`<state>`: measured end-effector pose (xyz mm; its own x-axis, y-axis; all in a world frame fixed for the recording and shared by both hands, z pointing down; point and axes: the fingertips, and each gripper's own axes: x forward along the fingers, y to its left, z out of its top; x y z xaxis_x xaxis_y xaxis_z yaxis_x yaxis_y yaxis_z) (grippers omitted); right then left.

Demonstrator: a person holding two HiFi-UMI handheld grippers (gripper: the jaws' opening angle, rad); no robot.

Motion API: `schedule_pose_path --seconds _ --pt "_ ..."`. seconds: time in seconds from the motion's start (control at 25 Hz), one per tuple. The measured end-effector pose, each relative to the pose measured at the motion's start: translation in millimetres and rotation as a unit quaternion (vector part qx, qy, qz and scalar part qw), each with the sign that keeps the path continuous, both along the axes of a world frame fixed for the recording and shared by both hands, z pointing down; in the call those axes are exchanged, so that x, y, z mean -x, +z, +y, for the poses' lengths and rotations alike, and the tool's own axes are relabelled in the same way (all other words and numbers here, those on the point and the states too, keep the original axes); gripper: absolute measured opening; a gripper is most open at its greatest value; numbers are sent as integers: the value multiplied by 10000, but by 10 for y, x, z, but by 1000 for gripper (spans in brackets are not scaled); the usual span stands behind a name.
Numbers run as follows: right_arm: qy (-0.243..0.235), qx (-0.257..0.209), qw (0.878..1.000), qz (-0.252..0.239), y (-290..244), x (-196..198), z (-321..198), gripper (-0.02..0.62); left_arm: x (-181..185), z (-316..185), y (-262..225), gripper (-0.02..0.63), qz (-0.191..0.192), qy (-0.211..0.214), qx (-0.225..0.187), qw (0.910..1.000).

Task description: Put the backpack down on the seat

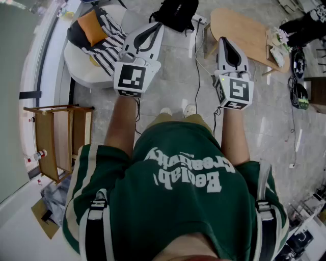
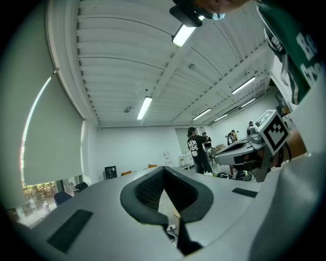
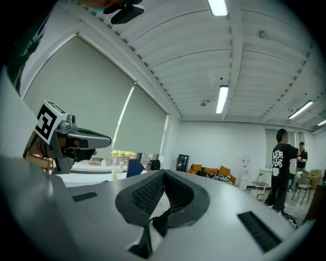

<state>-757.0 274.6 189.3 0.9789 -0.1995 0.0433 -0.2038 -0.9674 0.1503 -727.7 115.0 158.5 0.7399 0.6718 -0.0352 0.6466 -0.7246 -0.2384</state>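
— The left tongs and the right tongs: how do they stand?
— Both are pressed together with nothing between them, held level out in front of the person.
— And the backpack?
— It is black and lies on the floor just right of the white seat, apart from both tongs.
— What lies on the seat?
— A striped cushion and an orange cushion. The left tongs show over the seat's right edge; the right tongs are well right of it, by the wooden counter
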Motion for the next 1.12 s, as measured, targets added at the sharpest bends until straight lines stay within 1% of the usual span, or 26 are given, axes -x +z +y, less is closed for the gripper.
schedule_pose_path --seconds 0.24,0.48,0.64,0.8,0.96,1.12 --pt "-19 53 10000 18 -13 -5 2 32 -33 -21 5 17 -18 -12 -7 10000" --pt "-50 210 9997 122 -4 53 -208 32 1 -190 41 17 3 6 -3 10000" --pt "-16 254 9996 144 47 32 -123 32 -52 -147 11 17 46 16 2 10000" --pt "-13 428 9990 115 68 78 -316 32 -19 -346 -20 18 78 31 38 10000" --pt "-68 380 9991 158 7 -48 -273 32 -132 -263 -82 17 102 37 23 9999" --pt "-84 353 9992 168 82 -302 -331 32 -358 -306 -3 17 93 41 19 9999"
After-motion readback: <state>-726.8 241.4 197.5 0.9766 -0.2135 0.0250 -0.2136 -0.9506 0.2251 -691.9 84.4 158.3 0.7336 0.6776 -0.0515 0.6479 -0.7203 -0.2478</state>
